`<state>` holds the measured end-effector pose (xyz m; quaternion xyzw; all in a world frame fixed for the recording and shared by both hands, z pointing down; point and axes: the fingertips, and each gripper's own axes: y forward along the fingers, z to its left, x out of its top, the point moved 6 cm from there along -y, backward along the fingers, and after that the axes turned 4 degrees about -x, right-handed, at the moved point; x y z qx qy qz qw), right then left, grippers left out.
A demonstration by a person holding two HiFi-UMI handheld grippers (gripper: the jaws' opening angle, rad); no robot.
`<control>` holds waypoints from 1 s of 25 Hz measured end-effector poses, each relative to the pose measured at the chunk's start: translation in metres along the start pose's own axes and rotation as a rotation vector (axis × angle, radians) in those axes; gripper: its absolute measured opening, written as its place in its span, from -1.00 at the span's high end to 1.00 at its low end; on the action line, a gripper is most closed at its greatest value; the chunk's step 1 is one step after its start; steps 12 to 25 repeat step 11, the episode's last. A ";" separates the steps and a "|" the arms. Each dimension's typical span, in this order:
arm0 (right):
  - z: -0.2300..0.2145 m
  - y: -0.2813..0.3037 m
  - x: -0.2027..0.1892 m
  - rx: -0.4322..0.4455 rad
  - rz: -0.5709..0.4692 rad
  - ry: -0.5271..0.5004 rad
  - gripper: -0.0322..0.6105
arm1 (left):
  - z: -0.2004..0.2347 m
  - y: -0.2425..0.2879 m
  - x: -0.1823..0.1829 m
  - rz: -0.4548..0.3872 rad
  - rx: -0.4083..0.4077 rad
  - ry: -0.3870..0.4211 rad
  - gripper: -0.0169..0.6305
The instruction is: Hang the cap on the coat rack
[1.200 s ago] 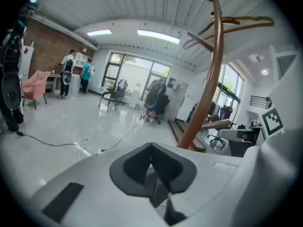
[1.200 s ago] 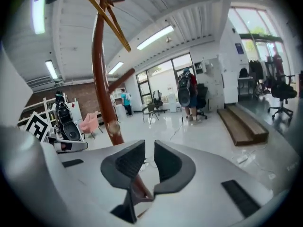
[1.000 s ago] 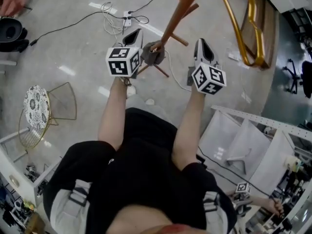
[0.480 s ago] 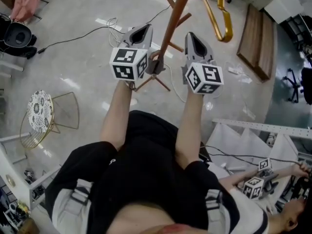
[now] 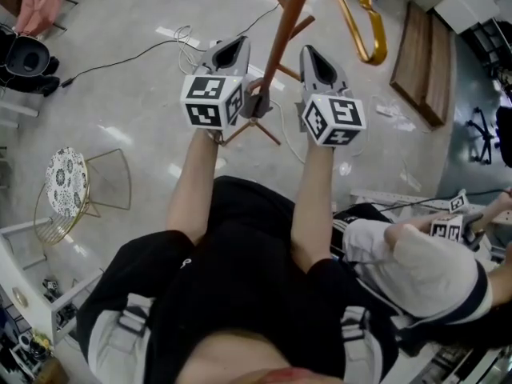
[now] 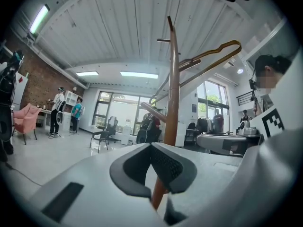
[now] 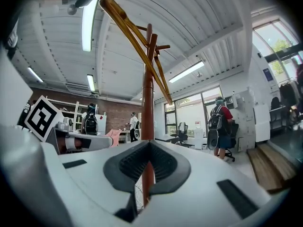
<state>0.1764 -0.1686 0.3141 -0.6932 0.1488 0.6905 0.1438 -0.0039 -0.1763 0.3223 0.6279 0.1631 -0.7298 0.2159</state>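
**Supervisor:** Report claw state, both units.

**Operator:** Left gripper (image 5: 234, 46): in its own view (image 6: 151, 145) I read the jaws as fully closed. The dark ribbed pads meet at the tip with nothing gripped. Right gripper (image 5: 310, 53): same condition in the right gripper view (image 7: 149, 144), pads together, no load.

**Supervisor:** Position relative to the coat rack?

**Operator:** I hold one unit on each side of the coat rack (image 5: 282, 30). In the head view the left unit is just left of the brown pole and the right unit just right of it. In the left gripper view the rack (image 6: 173, 93) rises directly beyond the closed jaws. The right gripper view shows the rack (image 7: 148, 89) the same way. A golden hanger (image 5: 364, 22) is near the pole and crosses its upper pegs in the right gripper view (image 7: 137, 37).

**Supervisor:** Cap location?

**Operator:** I cannot fix it. A grey object (image 5: 258, 102) sits at the lower end of the pole, where the legs spread, just beside the left unit's marker cube (image 5: 210, 101). I cannot tell whether it is the cap.

**Supervisor:** Surroundings?

**Operator:** Cables (image 5: 192, 34) lie on the floor. A second person (image 5: 424, 270) is at the lower right.
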 end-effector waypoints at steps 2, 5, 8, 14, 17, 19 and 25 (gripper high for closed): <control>-0.001 0.002 -0.002 -0.001 0.005 -0.005 0.91 | 0.000 0.002 -0.001 -0.001 -0.004 -0.002 0.95; 0.001 0.003 -0.001 -0.001 0.010 -0.015 0.91 | 0.001 0.004 0.000 0.000 -0.013 -0.002 0.95; 0.003 0.003 0.000 -0.002 0.010 -0.019 0.91 | 0.002 0.003 0.000 0.004 -0.017 -0.003 0.95; 0.002 0.003 0.001 -0.005 0.010 -0.020 0.91 | 0.003 0.004 0.000 0.006 -0.019 -0.004 0.95; 0.002 0.003 0.001 -0.005 0.010 -0.020 0.91 | 0.003 0.004 0.000 0.006 -0.019 -0.004 0.95; 0.002 0.003 0.001 -0.005 0.010 -0.020 0.91 | 0.003 0.004 0.000 0.006 -0.019 -0.004 0.95; 0.002 0.003 0.001 -0.005 0.010 -0.020 0.91 | 0.003 0.004 0.000 0.006 -0.019 -0.004 0.95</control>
